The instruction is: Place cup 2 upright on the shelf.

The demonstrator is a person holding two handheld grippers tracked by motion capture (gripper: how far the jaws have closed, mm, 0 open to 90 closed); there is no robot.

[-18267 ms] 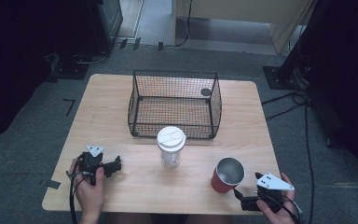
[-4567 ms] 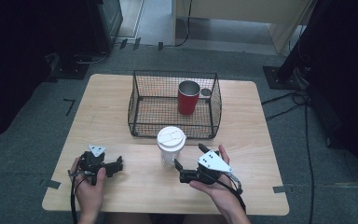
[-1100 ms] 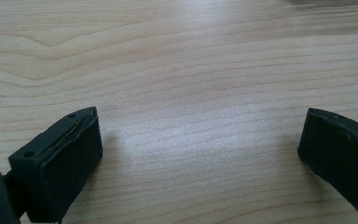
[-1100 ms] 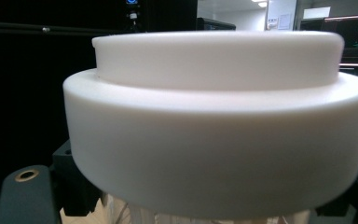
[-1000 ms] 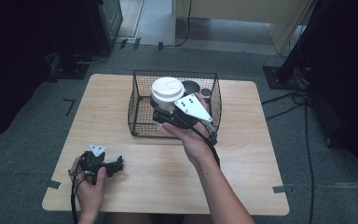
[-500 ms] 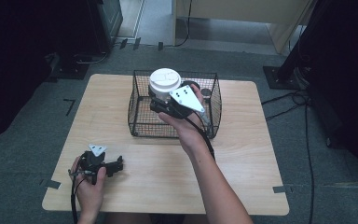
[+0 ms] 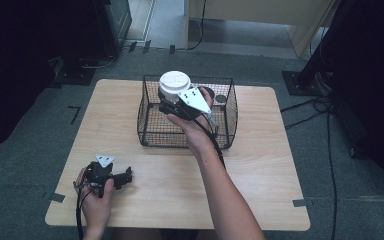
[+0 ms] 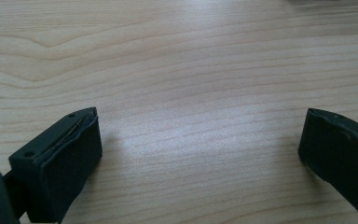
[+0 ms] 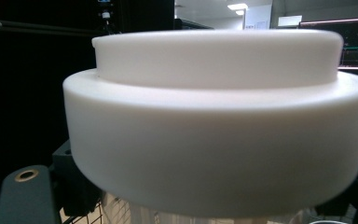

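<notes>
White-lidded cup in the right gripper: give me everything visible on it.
The clear plastic cup with a white domed lid stands upright, held above the rear left part of the black wire basket, clamped in the right gripper just below the lid. The lid is thick, matte white plastic with a raised central step and is seated on the cup. The see-through body is mostly hidden by the gripper. Whether anything is inside cannot be told.
</notes>
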